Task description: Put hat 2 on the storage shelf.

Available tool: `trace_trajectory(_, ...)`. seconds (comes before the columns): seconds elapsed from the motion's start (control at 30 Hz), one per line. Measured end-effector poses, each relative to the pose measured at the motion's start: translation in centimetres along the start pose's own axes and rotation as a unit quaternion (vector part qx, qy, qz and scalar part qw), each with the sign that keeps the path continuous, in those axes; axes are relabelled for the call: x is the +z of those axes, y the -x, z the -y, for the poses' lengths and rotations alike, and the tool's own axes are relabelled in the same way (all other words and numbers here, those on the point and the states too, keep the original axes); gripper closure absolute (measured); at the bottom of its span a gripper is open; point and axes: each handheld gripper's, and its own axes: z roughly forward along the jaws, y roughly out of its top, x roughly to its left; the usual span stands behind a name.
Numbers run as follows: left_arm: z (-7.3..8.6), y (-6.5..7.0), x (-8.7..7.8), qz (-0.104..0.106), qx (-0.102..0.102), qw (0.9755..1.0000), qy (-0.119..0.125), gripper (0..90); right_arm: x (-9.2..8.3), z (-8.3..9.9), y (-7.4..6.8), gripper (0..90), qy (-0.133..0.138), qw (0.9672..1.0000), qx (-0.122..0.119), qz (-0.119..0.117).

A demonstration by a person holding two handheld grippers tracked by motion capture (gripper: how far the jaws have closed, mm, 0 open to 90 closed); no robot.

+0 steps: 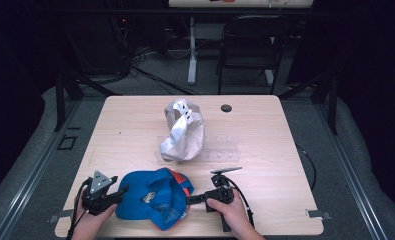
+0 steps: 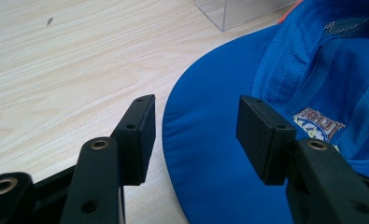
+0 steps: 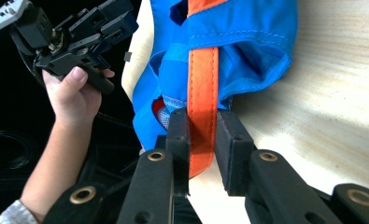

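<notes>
At table's near edge: 1 blue cap (image 1: 152,199), upturned, between both grippers. Right gripper (image 3: 202,135): jaws clamped on the cap's orange strap (image 3: 202,79). Left gripper (image 2: 195,133): jaws apart, straddling the cap's brim, pads not touching it. Step judged: securing the cap at both ends. Next move calls for the left jaws to close on the brim.

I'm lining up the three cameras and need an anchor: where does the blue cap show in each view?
High view: the blue cap lies upside down at the table's near edge, between the left gripper and the right gripper.
Left gripper view: its brim lies between the open jaws; the crown is at the right.
Right gripper view: it hangs from the top centre, its orange strap between the jaws.
Shared landmark: the light wooden table.
</notes>
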Motion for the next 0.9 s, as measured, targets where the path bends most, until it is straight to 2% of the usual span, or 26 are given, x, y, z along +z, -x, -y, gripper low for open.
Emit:
trace_trajectory(0.1, 0.0, 0.0, 0.0, 0.0, 0.0, 1.0, 0.0, 48.1, -0.1, 0.0, 0.0, 77.3, 0.002, 1.0, 0.007, 0.001)
trace_trajectory(0.2, 0.0, 0.0, 0.0, 0.0, 0.0, 1.0, 0.001, 48.1, -0.3, 0.0, -0.3, 77.5, 0.005, 0.9998, 0.012, 0.014)
trace_trajectory(0.27, 0.0, 0.0, 0.0, -0.002, 0.001, 1.0, 0.002, 48.1, -0.6, -0.1, -0.6, 77.6, 0.0, 0.9998, 0.001, 0.022)
trace_trajectory(0.33, 0.0, 0.0, 0.0, -0.001, 0.0, 1.0, 0.0, 48.1, -1.0, -0.3, -1.2, 77.6, -0.006, 0.999, -0.013, 0.042)
trace_trajectory(0.47, 0.0, 0.1, 0.1, -0.001, -0.002, 1.0, 0.001, 48.1, -1.6, -0.8, -2.2, 77.6, -0.007, 0.998, -0.026, 0.057)
trace_trajectory(0.63, 0.0, 0.0, 0.0, -0.001, -0.001, 1.0, 0.0, 48.1, -2.6, -1.4, -2.9, 77.7, -0.007, 0.9972, -0.022, 0.071)
trace_trajectory(0.73, 0.0, -0.1, 0.0, -0.001, -0.001, 1.0, 0.001, 48.1, -3.4, -1.9, -3.4, 77.7, -0.006, 0.9959, -0.023, 0.087)
trace_trajectory(0.77, 0.0, -0.1, 0.0, 0.0, -0.001, 1.0, -0.001, 48.1, -3.9, -2.2, -3.7, 77.7, -0.015, 0.9939, -0.027, 0.106)
trace_trajectory(0.87, 0.0, -0.1, -0.1, 0.0, 0.001, 1.0, -0.001, 48.1, -4.3, -2.4, -4.1, 77.7, -0.008, 0.9945, -0.022, 0.102)
trace_trajectory(0.9, 0.0, -0.1, -0.1, 0.0, 0.001, 1.0, 0.0, 48.1, -4.6, -2.5, -4.3, 77.7, -0.011, 0.9935, -0.023, 0.111)
